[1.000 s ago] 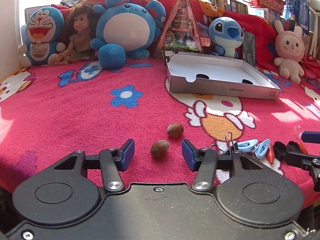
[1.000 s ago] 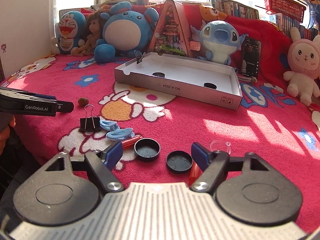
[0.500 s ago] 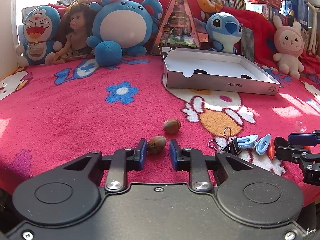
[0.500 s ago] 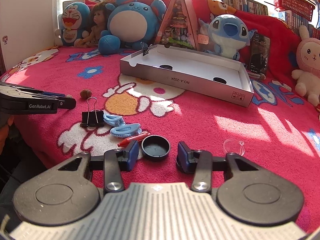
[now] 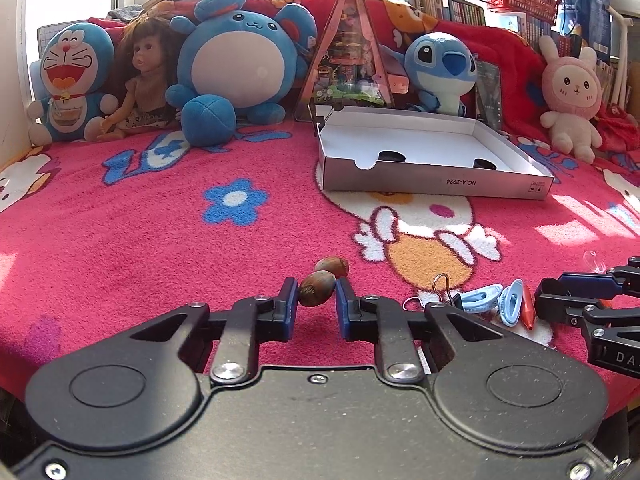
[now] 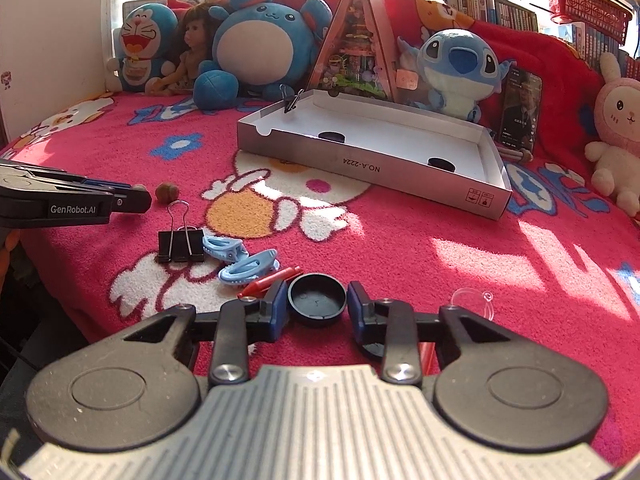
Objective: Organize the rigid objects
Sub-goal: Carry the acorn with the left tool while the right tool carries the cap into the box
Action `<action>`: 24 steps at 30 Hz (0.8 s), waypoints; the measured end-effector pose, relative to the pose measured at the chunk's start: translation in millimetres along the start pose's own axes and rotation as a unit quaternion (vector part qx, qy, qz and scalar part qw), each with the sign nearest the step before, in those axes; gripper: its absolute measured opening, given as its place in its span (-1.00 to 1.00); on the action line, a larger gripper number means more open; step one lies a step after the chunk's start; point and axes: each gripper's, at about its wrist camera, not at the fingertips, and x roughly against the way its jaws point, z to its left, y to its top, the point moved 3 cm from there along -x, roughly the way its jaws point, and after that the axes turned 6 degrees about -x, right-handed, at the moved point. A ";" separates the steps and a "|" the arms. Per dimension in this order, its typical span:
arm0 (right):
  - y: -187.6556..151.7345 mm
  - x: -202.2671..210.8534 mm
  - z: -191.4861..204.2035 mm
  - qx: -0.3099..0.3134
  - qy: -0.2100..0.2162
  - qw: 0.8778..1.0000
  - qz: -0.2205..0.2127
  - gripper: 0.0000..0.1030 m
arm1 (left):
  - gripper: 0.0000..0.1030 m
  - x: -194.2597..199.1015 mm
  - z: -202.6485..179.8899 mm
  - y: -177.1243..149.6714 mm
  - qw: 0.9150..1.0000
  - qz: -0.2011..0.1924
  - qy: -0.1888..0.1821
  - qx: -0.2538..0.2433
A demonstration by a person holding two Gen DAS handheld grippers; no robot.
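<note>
My left gripper [image 5: 317, 294] is shut on a brown nut [image 5: 316, 289], held just above the red blanket. A second nut [image 5: 333, 267] lies just behind it. My right gripper [image 6: 317, 300] is shut on a black round cap [image 6: 317, 299]. Another black cap [image 6: 374, 347] lies partly hidden under its right finger. The open white cardboard box [image 6: 486, 192] sits farther back and holds two black caps [image 6: 332, 136]; it also shows in the left wrist view [image 5: 436, 182].
A black binder clip [image 6: 180, 244], two blue plastic clips [image 6: 240, 260], a red crayon [image 6: 272, 280] and a clear suction cup [image 6: 474, 300] lie on the blanket. Plush toys [image 6: 264, 48], a doll and a triangular display line the back.
Both grippers closed: the left onto the nut, the right onto the black cap. Both have lifted slightly with their objects.
</note>
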 end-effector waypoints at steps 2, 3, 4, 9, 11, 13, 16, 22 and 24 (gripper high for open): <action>2.3 1.3 -1.8 -0.006 -0.001 1.000 -0.004 -0.27 | -0.63 -0.3 -1.3 4.5 1.000 -0.003 -0.004 -0.001; 3.5 1.9 -2.7 -0.008 -0.002 1.000 -0.006 -0.27 | -0.62 -0.4 -1.8 6.4 1.000 -0.004 -0.006 -0.001; 4.5 2.3 -3.6 -0.010 -0.002 1.000 -0.007 -0.27 | -0.63 -0.6 -2.4 8.5 1.000 -0.005 -0.008 -0.002; 12.6 3.4 -12.6 -0.025 -0.011 1.000 -0.015 -0.27 | -0.63 -2.9 -4.3 20.1 1.000 -0.011 -0.016 -0.002; 17.3 3.2 -17.8 -0.035 -0.015 0.999 -0.019 -0.27 | -0.62 -4.5 -5.6 25.8 1.000 -0.012 -0.021 -0.003; 21.9 2.9 -22.9 -0.044 -0.020 0.999 -0.022 -0.27 | -0.63 -5.7 -6.7 31.4 1.000 -0.014 -0.026 -0.003; 28.8 2.4 -31.2 -0.056 -0.025 0.998 -0.025 -0.27 | -0.63 -8.4 -8.7 40.6 0.999 -0.015 -0.036 -0.002; 38.8 -1.8 -43.2 -0.078 -0.035 0.996 -0.027 -0.27 | -0.62 -14.3 -14.6 56.0 0.999 -0.020 -0.050 -0.005; 41.3 -3.5 -46.3 -0.084 -0.037 0.995 -0.028 -0.27 | -0.62 -16.9 -16.3 60.4 0.998 -0.019 -0.058 -0.005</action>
